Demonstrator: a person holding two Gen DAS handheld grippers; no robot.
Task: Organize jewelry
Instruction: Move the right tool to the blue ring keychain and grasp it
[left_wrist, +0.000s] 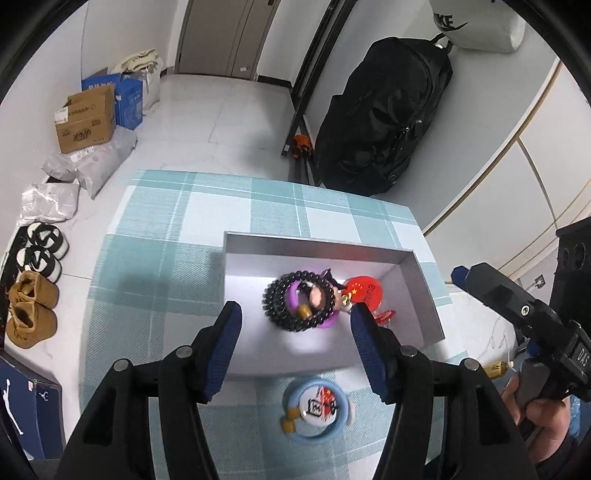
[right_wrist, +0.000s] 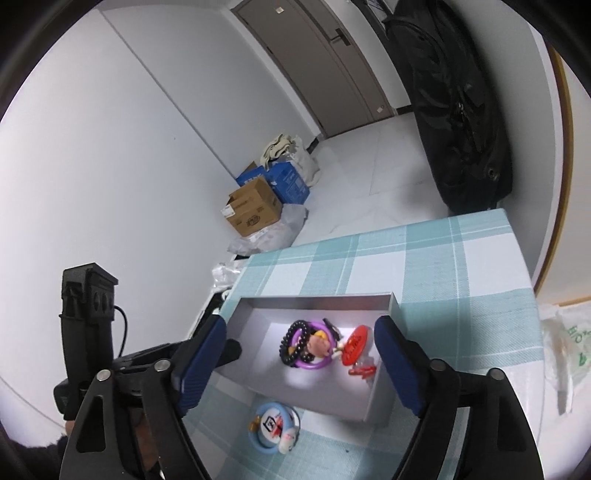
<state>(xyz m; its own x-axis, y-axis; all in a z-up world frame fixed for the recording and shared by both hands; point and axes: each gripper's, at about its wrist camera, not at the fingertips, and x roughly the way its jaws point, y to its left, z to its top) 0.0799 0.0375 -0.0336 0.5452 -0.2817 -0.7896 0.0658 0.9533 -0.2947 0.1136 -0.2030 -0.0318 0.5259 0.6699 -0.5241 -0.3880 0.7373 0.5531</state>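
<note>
The one piece left outside is the blue ring keychain (left_wrist: 317, 410), lying on the checked bench (left_wrist: 177, 229) just before the near wall of the grey box (left_wrist: 424, 291). Both tools are spread wide and empty: the left tool (left_wrist: 295, 343) hangs over that near wall, the right tool (right_wrist: 295, 365) above the box. Best to lower one tool straight over the ring and pinch its rim (not the charm). Inside the box lie a black bead bracelet (left_wrist: 280, 299), a purple ring (left_wrist: 328, 321) and a red tag (left_wrist: 365, 291).
</note>
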